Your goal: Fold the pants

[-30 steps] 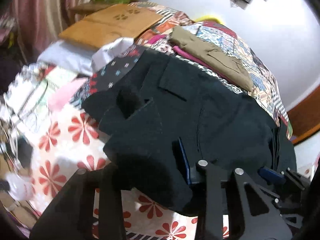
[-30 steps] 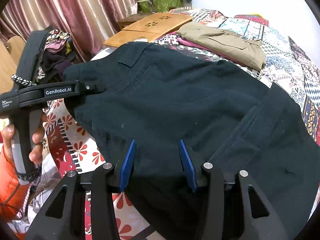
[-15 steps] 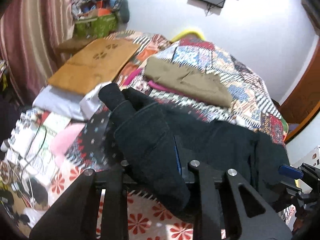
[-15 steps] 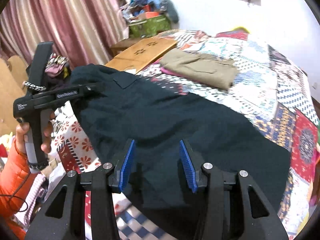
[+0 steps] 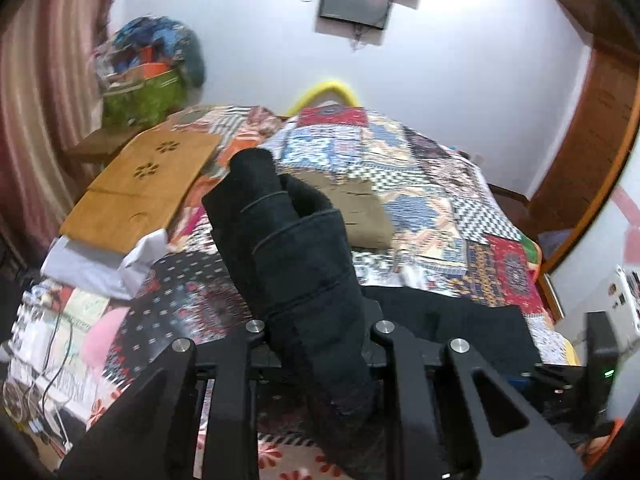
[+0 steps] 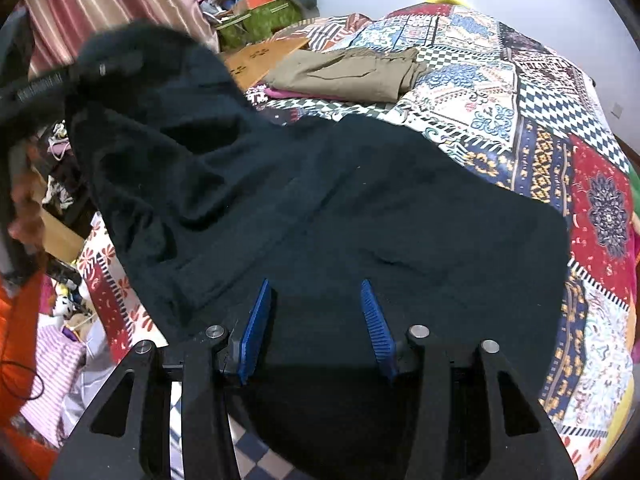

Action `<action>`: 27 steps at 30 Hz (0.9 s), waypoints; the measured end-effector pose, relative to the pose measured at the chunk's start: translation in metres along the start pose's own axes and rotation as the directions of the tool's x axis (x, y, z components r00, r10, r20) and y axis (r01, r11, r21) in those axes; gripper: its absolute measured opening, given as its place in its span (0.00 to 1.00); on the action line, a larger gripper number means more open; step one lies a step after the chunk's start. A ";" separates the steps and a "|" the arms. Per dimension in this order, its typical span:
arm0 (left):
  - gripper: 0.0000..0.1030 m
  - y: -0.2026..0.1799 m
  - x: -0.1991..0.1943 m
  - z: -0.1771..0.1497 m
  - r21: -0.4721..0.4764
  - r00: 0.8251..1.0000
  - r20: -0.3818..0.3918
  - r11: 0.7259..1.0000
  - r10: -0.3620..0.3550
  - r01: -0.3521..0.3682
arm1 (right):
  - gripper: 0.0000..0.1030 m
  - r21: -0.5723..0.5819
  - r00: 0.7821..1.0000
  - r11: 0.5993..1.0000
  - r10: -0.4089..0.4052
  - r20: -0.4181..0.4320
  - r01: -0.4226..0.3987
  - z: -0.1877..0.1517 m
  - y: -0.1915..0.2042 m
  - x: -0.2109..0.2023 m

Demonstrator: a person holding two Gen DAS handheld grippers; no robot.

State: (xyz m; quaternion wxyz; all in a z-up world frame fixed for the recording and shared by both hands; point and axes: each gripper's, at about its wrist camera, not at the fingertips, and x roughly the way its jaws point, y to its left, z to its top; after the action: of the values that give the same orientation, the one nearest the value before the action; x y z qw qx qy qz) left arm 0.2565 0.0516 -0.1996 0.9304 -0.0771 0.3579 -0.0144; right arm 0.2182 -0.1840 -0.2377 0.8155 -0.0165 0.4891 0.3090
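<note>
Black pants point(image 6: 360, 208) lie spread on a patchwork quilt point(image 6: 540, 92). My left gripper point(image 5: 316, 344) is shut on a bunched edge of the black pants point(image 5: 292, 248) and holds it raised above the bed. In the right wrist view that raised part point(image 6: 152, 92) hangs at the upper left, with the left gripper's body beside it. My right gripper point(image 6: 316, 320) is open, its blue pads point(image 6: 256, 328) just above the near edge of the pants, holding nothing.
Folded khaki pants point(image 6: 348, 72) lie on the quilt further back, also seen in the left wrist view point(image 5: 360, 212). A wooden lap tray point(image 5: 140, 192) and white cloth point(image 5: 100, 260) sit left. Green bag point(image 5: 140, 96), curtain and clutter stand at left.
My left gripper has lifted the held part of the black pants up off the bed and carried it over. My right gripper stays open near the front edge.
</note>
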 end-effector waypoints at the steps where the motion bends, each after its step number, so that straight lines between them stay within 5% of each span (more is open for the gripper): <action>1: 0.17 -0.007 0.001 0.002 0.014 1.000 -0.004 1.000 -0.015 0.015 | 0.44 -0.002 1.000 1.000 0.000 0.004 0.000 0.000 0.001 0.000; 9: 0.15 -0.059 0.001 0.009 0.091 0.989 -0.036 0.985 -0.143 0.146 | 0.44 0.001 0.999 1.000 0.015 0.048 -0.015 0.000 0.001 -0.019; 17: 0.14 -0.109 0.005 0.004 0.155 0.973 -0.079 0.961 -0.218 0.228 | 0.44 0.060 0.978 0.996 -0.070 0.197 0.059 -0.009 -0.027 -0.088; 27: 0.14 -0.184 0.016 -0.024 0.246 0.940 -0.158 0.910 -0.301 0.333 | 0.44 0.158 0.955 0.978 -0.169 0.243 0.133 -0.038 -0.063 -0.130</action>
State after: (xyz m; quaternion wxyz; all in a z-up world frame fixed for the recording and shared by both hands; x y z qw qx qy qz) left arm 0.2571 -0.1349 -0.1996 0.8951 -0.0062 0.3888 -0.2183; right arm 0.1784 -0.3109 -0.1698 0.8920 0.0430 0.3979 0.2102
